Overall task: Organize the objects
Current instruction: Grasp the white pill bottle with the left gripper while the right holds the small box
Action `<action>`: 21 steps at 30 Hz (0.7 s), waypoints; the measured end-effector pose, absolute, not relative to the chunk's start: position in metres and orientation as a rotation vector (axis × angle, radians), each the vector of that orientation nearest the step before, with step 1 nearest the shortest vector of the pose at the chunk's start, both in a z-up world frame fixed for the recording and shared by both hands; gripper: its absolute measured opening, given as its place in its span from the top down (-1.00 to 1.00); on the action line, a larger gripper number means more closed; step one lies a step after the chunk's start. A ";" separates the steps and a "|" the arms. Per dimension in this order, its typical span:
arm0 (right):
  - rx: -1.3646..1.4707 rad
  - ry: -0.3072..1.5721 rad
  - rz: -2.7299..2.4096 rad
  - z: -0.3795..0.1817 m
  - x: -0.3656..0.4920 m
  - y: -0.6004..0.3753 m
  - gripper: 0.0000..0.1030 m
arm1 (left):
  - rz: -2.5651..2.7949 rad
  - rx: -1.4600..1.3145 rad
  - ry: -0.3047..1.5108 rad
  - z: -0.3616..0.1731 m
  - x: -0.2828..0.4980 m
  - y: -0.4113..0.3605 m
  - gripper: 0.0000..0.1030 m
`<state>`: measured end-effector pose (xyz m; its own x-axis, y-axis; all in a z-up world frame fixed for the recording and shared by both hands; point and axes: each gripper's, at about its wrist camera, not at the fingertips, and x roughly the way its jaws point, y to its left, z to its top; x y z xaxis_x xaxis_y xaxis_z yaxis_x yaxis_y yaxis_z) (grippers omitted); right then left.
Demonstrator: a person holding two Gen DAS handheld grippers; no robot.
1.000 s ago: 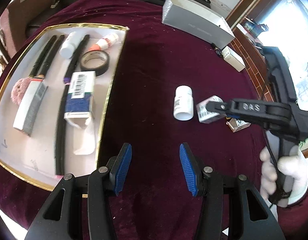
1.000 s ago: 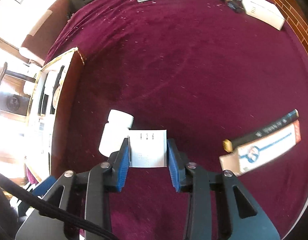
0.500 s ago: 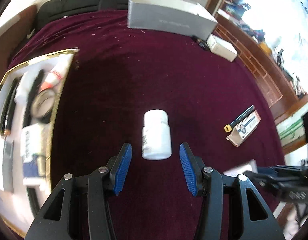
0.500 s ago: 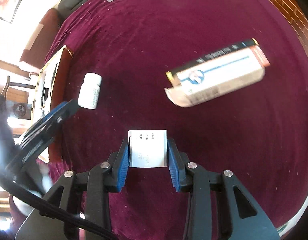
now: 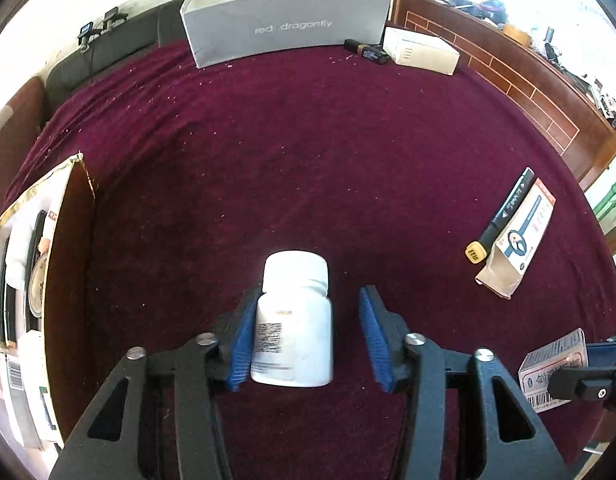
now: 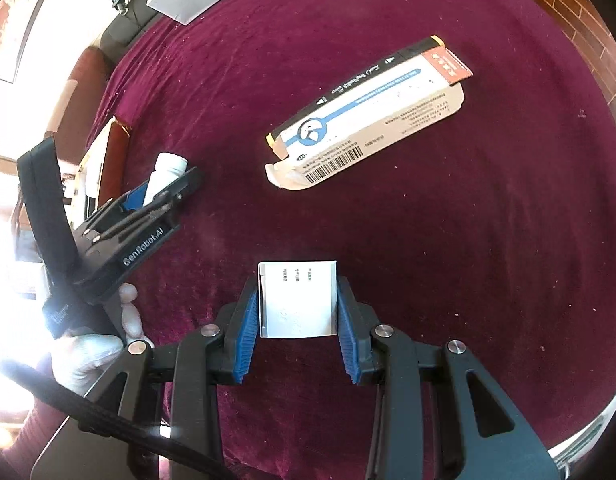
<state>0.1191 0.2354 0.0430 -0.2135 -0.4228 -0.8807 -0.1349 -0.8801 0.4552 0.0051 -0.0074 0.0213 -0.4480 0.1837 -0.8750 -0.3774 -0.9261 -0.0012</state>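
A white pill bottle (image 5: pixel 293 320) lies on the maroon cloth between the blue pads of my left gripper (image 5: pixel 308 336). The left pad touches it; a gap remains at the right pad, so the jaws are open around it. The bottle (image 6: pixel 165 172) and left gripper (image 6: pixel 155 204) also show in the right wrist view. My right gripper (image 6: pixel 295 320) is shut on a small white box (image 6: pixel 297 300), held above the cloth. That box (image 5: pixel 554 376) shows at the right edge of the left wrist view.
A gold-rimmed tray (image 5: pixel 63 264) with several items stands at the left. A long carton (image 6: pixel 368 120) and a black marker (image 5: pixel 500 216) lie to the right. A grey shoebox (image 5: pixel 283 20) and a white box (image 5: pixel 422 50) stand at the back.
My left gripper has moved forward so the pill bottle now sits between its pads. My right gripper has lifted the small box back and away from the bottle.
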 end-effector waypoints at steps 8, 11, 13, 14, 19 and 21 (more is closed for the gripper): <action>1.832 -0.617 -2.218 0.043 0.113 0.224 0.35 | 2.386 -1.448 0.117 0.033 0.009 -0.023 0.46; 1.814 -0.600 -2.221 0.047 0.109 0.221 0.35 | 2.388 -1.442 0.039 0.044 0.014 -0.033 0.46; 1.801 -0.588 -2.222 0.051 0.107 0.217 0.36 | 2.398 -1.422 0.023 0.054 0.022 -0.038 0.46; 1.796 -0.581 -2.220 0.052 0.107 0.214 0.36 | 2.399 -1.417 0.013 0.057 0.025 -0.040 0.46; 1.757 -0.560 -2.193 0.062 0.104 0.199 0.36 | 2.411 -1.386 -0.059 0.081 0.046 -0.061 0.46; 1.742 -0.551 -2.178 0.066 0.102 0.190 0.36 | 2.424 -1.380 -0.096 0.090 0.053 -0.076 0.46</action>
<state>0.1023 0.1897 0.0656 -0.2214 -0.4580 -0.8609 -0.0064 -0.8821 0.4710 0.0533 -0.0760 0.0902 -0.4647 0.3314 -0.8211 -0.2656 -0.9368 -0.2278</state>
